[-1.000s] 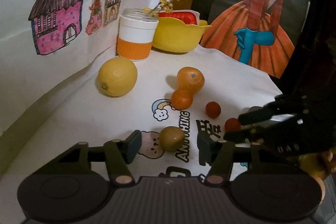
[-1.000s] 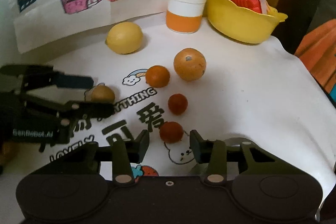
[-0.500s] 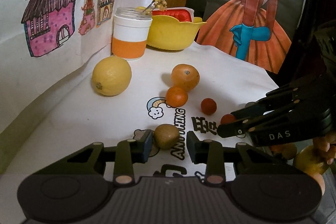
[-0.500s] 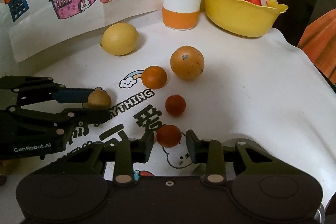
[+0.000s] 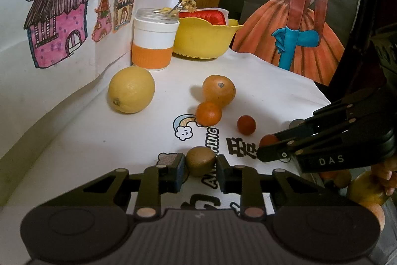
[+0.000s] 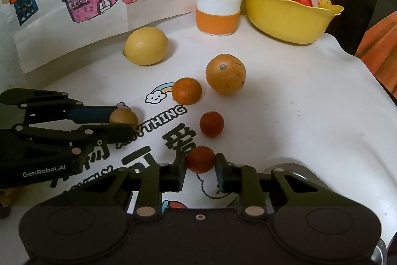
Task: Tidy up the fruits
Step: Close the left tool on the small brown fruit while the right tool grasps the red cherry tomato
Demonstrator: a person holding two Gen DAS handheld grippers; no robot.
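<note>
We have two hand-held grippers down on the table (image 6: 310, 116), and each one has a small fruit right between its fingers. Our left hand-held gripper (image 5: 200, 169) sits around the brown kiwi (image 5: 200, 160); the two pads are very close on both sides, maybe touching, but we cannot tell if they squeeze it yet. Our right hand-held gripper (image 6: 200, 171) sits the same way around the near red tomato (image 6: 201, 158), with its fingers narrow and just beside the fruit. Both fruits are round, so there is no long side to line up with. They lie straight ahead, at the fingertips, on the white cloth. The other red tomato (image 6: 211, 123), the small orange (image 6: 186, 91), the big orange (image 6: 225, 73) and the lemon (image 6: 145, 46) are farther away, toward the yellow bowl (image 6: 292, 24). We think the next move is to pinch shut and lift. A round fruit could roll out if we squeeze off-centre.
</note>
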